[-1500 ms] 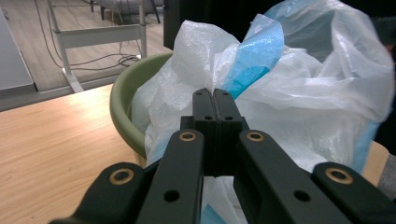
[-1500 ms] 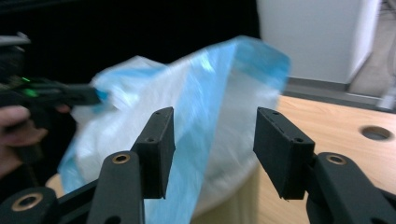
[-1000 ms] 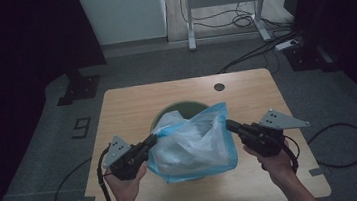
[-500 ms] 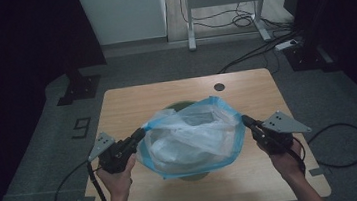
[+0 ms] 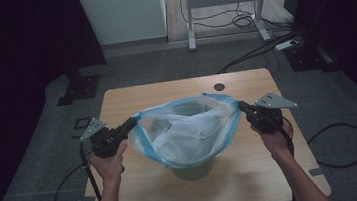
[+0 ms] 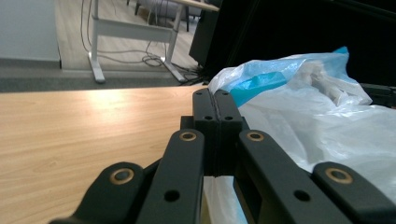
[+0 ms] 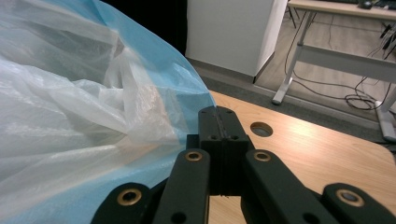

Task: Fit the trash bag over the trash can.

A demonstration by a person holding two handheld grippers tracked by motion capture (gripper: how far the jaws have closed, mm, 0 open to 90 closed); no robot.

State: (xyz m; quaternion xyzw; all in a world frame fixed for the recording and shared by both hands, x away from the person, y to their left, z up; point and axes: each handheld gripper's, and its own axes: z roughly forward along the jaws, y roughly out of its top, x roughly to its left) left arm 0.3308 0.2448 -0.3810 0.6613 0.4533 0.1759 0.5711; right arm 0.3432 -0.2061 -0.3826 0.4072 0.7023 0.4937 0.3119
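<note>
My left gripper (image 5: 132,123) has its jaws pressed together on the left edge of the plastic bag (image 5: 184,130) — in the left gripper view the two black jaws meet flat, with the white film and its blue band (image 6: 254,81) just beside their tip. My right gripper (image 5: 241,106) pinches the opposite edge the same way; in the right gripper view its jaws are closed tight where the blue rim (image 7: 154,60) of the bag runs into them.

Between the two grippers the bag hangs stretched wide, its mouth open and facing up, above the middle of the wooden table (image 5: 131,98). The bag's lower part sits over a greenish bin (image 5: 194,170) that stands on the table — the bin's base shows under the film. A round hole (image 5: 220,86) lies in the tabletop near the far edge, well apart from the bag. My hands (image 5: 106,161) hold the grippers from the near side.
</note>
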